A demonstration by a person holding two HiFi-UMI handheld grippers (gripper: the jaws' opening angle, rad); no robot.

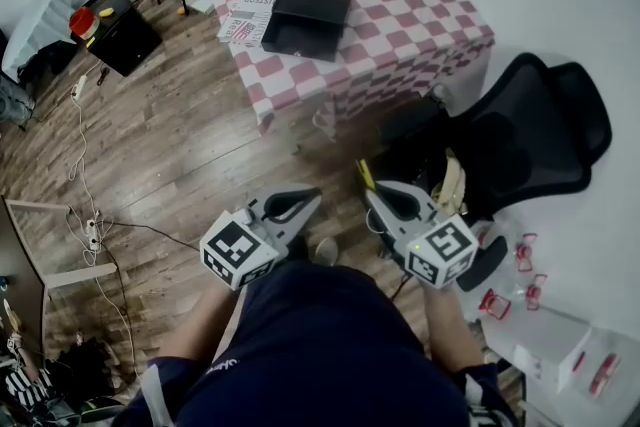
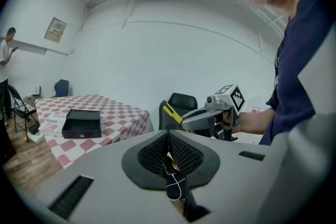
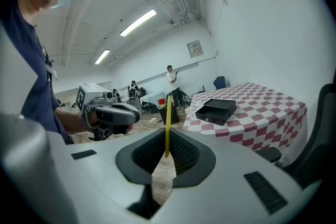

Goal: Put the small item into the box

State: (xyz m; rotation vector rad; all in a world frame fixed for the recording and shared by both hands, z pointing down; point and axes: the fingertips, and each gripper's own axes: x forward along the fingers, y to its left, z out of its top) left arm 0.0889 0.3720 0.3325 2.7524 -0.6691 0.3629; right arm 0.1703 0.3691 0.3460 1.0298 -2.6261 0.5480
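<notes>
Head view first: person stands on the wooden floor (image 1: 180, 145), w. the left gripper (image 1: 305, 200) and right gripper (image 1: 375, 193) both held close to the body. Black box (image 1: 305, 20) lies open on the checkered tabletop (image 1: 420, 5), well apart from both grippers. Its inside is too dark to tell if sth. is in it. Black office chair (image 1: 540, 130) stands at right.

Left gripper view: the fingers (image 2: 153, 153) are pressed together on a small item (image 2: 171, 161), w. a white thread loop hanging under it. The box is far off at left.

Right gripper view: the fingers pinch a thin yellow strip (image 3: 168, 124), upright btw. them. The box is beyond, at right.

Judgement: picking up seems done, but carrying to the tabletop and releasing into the box are not yet done, i.e. the task is approx. at the half.
</notes>
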